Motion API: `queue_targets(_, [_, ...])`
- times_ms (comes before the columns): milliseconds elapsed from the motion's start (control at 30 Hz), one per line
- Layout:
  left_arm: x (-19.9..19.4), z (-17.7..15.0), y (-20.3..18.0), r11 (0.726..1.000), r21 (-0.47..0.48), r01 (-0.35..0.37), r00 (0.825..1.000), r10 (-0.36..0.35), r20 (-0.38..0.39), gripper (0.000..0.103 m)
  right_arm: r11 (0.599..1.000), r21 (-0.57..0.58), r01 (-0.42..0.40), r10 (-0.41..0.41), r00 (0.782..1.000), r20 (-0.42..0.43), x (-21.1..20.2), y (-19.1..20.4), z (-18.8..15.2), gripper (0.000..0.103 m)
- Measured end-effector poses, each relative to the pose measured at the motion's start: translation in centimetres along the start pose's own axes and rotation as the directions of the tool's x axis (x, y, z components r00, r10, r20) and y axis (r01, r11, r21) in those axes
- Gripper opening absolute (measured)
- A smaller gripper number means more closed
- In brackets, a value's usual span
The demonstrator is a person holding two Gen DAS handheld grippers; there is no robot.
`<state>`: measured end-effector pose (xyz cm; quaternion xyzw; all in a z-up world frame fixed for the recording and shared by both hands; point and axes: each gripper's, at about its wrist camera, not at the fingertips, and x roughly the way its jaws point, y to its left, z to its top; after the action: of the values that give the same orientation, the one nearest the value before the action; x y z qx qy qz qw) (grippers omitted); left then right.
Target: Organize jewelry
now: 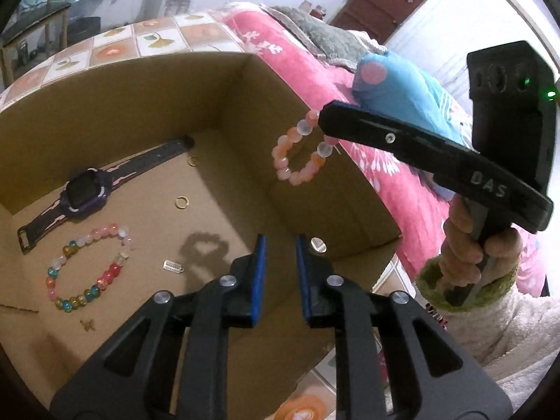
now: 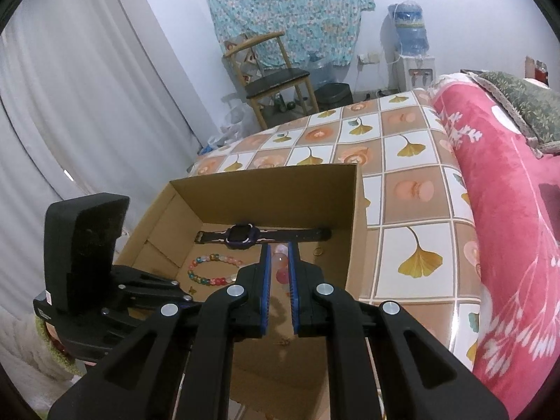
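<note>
An open cardboard box [image 1: 140,87] stands on the table. On its floor lie a purple watch [image 1: 85,192], a multicolour bead bracelet [image 1: 87,269], two gold rings [image 1: 182,202], a silver charm [image 1: 172,266] and a small gold charm [image 1: 87,324]. Above the box's right wall, my right gripper [image 1: 323,119] is shut on a pink and white bead bracelet [image 1: 301,150] that dangles from its tips. The right wrist view shows those beads [image 2: 281,266] between the right gripper's [image 2: 279,248] blue pads. Over the box's near side, my left gripper [image 1: 280,241] is open with nothing between its pads.
The box sits on a tiled cloth with a ginkgo-leaf pattern [image 2: 409,147]. A pink blanket [image 2: 507,227] runs along the table's right edge. A chair [image 2: 276,77], a water dispenser [image 2: 413,49] and a white curtain [image 2: 87,105] stand behind. A hand in a fleecy sleeve [image 1: 479,255] holds the right gripper.
</note>
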<state>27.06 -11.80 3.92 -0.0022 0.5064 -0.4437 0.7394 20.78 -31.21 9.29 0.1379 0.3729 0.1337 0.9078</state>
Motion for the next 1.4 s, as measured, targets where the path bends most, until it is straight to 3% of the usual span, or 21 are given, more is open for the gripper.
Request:
queue_targets(100, [-1.7,-0.7,0.1,1.0,-0.001,-0.017,0.999,0.017,0.039,0.018,1.0,-0.006,-0.005,0.005,1.0,-0.028,0.5,0.1,0.2,0.01])
queue_targets(167, [-2.9,-1.4,0.1,0.999,0.002,-0.041,0.997,0.04,0.067,0.028,1.0,-0.012,-0.019,0.018,0.998,-0.061,1.0,0.3,0.3,0.01])
queue_targets(333, [-5.6,-3.7,0.3,0.993,-0.014,-0.118,0.984,0.119,0.135,0.041,0.998,-0.045,-0.042,0.032,0.98,-0.196,3.7,1.4,0.4,0.01])
queue_targets(400, [-6.5,-4.8,0.4,0.99,-0.031,-0.138,0.977,0.142,0.158,0.042,0.996,-0.082,-0.019,-0.001,0.971,-0.239,4.7,2.1,0.4,0.01])
queue_targets(500, [-7.4,-6.0,0.5,0.987,-0.051,-0.154,0.97,0.161,0.18,0.047,0.981,-0.176,0.087,-0.131,0.958,-0.256,5.5,3.0,0.3,0.011])
queue_targets(533, [-7.7,-6.4,0.5,0.985,-0.053,-0.165,0.967,0.172,0.189,0.049,0.963,-0.226,0.144,-0.2,0.947,-0.25,5.8,3.5,0.2,0.011])
queue_targets(633, [-8.8,-8.0,0.2,0.978,-0.055,-0.199,0.956,0.206,0.21,0.052,0.945,-0.263,0.193,-0.255,0.94,-0.226,5.4,3.9,0.2,0.028])
queue_targets(800, [-10.1,-9.3,0.0,0.969,-0.055,-0.239,0.941,0.246,0.231,0.053,0.931,-0.265,0.253,-0.304,0.937,-0.173,3.3,4.3,0.3,0.031])
queue_targets(867, [-10.4,-9.6,-0.2,0.965,-0.053,-0.256,0.935,0.261,0.241,0.054,0.936,-0.234,0.264,-0.303,0.942,-0.146,2.0,4.4,0.4,0.032])
queue_targets(967, [-11.3,-10.3,-0.6,0.96,-0.046,-0.277,0.922,0.279,0.268,0.059,0.948,-0.172,0.268,-0.284,0.955,-0.08,-1.0,4.7,0.0,0.041])
queue_targets(1133, [-12.8,-11.3,-1.5,0.951,-0.038,-0.306,0.899,0.302,0.317,0.063,0.975,-0.049,0.218,-0.215,0.976,0.043,-6.0,6.0,-2.4,0.054])
queue_targets(1233, [-13.8,-11.7,-2.3,0.936,-0.05,-0.348,0.87,0.342,0.355,0.08,0.973,-0.028,0.228,-0.224,0.969,0.101,-7.8,7.7,-4.1,0.067])
queue_targets(1333, [-14.5,-11.9,-2.7,0.919,-0.074,-0.386,0.843,0.385,0.377,0.085,0.953,-0.058,0.299,-0.287,0.946,0.153,-8.8,9.7,-5.8,0.077])
queue_targets(1400, [-14.8,-12.0,-3.0,0.891,-0.101,-0.443,0.809,0.446,0.382,0.089,0.938,-0.087,0.336,-0.318,0.933,0.17,-9.0,10.9,-6.7,0.082])
